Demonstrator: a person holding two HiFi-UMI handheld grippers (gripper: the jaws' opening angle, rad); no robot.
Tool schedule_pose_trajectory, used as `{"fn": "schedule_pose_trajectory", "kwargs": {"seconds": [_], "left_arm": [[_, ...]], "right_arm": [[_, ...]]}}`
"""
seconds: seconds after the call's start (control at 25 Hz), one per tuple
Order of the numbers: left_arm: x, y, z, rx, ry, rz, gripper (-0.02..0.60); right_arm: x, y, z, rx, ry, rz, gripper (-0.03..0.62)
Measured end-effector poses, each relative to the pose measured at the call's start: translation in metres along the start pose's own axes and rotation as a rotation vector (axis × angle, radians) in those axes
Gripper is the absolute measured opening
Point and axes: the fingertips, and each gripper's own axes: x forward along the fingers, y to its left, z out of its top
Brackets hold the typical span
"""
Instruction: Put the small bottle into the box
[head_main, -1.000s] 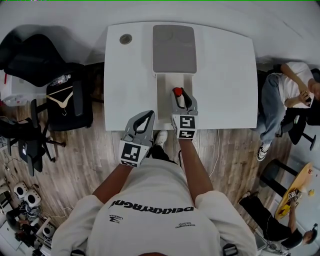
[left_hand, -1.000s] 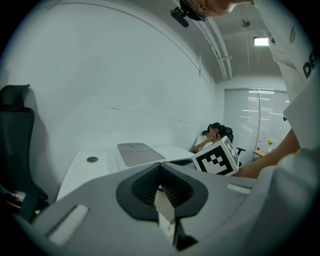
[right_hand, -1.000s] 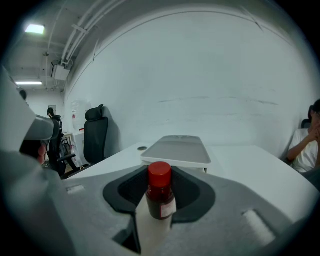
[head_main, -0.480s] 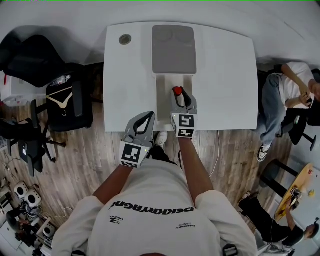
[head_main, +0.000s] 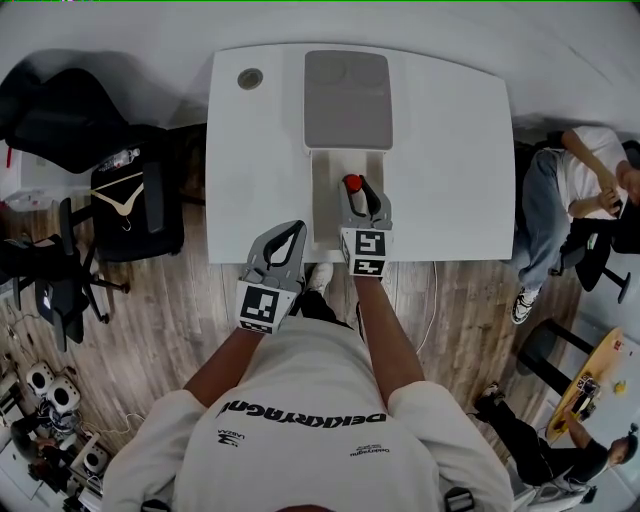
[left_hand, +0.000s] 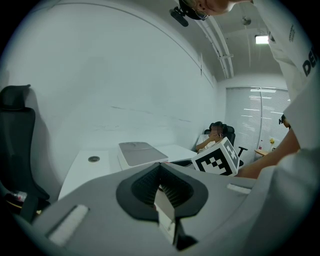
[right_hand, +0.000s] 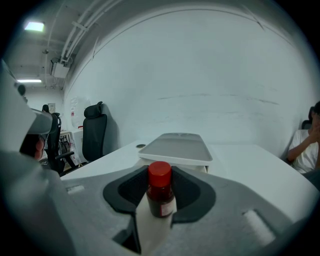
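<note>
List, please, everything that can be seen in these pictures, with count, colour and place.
table: one, white, centre of the head view
cable hole: one, grey, far left corner of the table
box: one, white with grey top, middle of the table, open part toward the person
small bottle: one, dark with red cap, above the box's open part
office chairs: at least two, black, left of the table
coat hanger: one, pale, on a chair
other people: two, right side of the room
floor: brown wood
left gripper: grey, shut, empty, at the table's near edge
right gripper: grey, shut on the small bottle
</note>
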Motion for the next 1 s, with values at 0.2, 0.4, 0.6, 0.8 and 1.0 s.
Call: {"fn": "schedule_pose_trajectory", "kwargs": {"seconds": [0.2, 0.4, 0.6, 0.8, 1.0], "left_arm": [[0.0000, 0.0019, 0.0004, 0.001, 0.001, 0.005, 0.008], [0.0008, 0.0026, 0.0011, 0.001, -0.001, 0.005, 0.008], [0.0003, -0.0014, 0.0016, 0.000, -0.005, 0.001, 0.008], [-0.0017, -0.0006, 0.0013, -0.001, -0.005, -0.003, 0.008], [-0.0046, -0.0043, 0.0014, -0.006, -0.009, -0.012, 0.008]], "right_arm": [[-0.0009, -0.0001, 0.0020, 0.017, -0.003, -0.001, 0.140], [-0.0015, 0.0012, 0.0003, 0.022, -0.002, 0.004, 0.140], [-0.0048, 0.0024, -0.0025, 0.010, 0.002, 0.011, 0.140], [-0.0027, 0.0077, -0.0037, 0.012, 0.013, 0.026, 0.169], [-0.0062, 0.0095, -0.0016, 0.004, 0.012, 0.029, 0.212]]}}
